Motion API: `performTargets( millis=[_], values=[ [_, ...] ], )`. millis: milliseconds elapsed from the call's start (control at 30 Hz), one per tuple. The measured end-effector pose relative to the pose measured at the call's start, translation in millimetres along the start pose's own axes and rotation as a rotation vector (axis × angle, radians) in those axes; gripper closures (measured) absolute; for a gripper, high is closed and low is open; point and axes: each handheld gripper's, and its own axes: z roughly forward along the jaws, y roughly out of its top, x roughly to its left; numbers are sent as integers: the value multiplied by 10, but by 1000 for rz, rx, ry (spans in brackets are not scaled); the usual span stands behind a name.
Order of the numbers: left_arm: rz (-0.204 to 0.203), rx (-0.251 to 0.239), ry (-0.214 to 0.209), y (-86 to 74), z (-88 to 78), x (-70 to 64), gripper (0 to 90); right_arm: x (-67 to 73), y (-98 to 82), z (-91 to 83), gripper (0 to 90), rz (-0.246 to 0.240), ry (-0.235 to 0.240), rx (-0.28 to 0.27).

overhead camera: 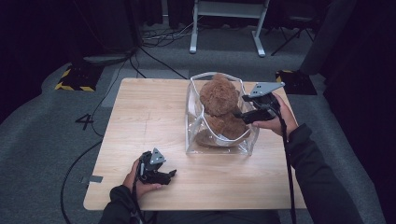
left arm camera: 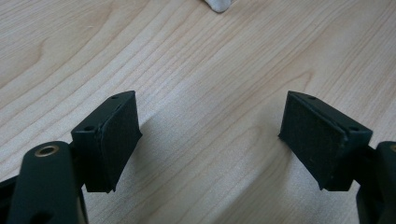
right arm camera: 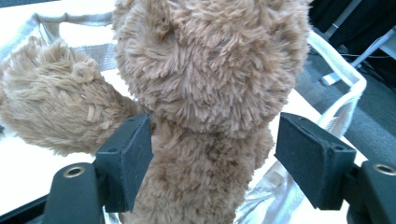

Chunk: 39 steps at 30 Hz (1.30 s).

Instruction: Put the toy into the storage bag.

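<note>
High view first: the left gripper (overhead camera: 159, 173) rests on the wooden table (overhead camera: 140, 116), jaws wide and empty. Beside it to the right, the brown teddy bear (overhead camera: 219, 105) sits in the clear plastic bag (overhead camera: 194, 140). The right gripper (overhead camera: 243, 109) brackets its neck, jaws apart, not pressing; close squarely before lifting.

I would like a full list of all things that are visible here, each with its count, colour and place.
teddy bear: one, brown, sitting inside the bag, head above the rim
bag: one, clear plastic with white edges, on the right half of the table
table: one, light wood, centre of the high view
frame legs: two, white, on the floor beyond the table
floor marking: yellow-black stripes, left of the table's far corner
left tongs: one, black, open, low over bare wood at the near edge
right tongs: one, black, open around the bear's neck, right pad apart from the fur
</note>
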Motion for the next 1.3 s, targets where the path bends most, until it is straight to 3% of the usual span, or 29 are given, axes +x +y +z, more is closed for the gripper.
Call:
performTargets(
  millis=[700,1300],
  values=[
    [0,0,0,0,0,0,199,-27,-5,-228,271,-15,-40,-17],
    [0,0,0,0,0,0,198,-94,-106,-441,270,2,-68,-37]
  ],
)
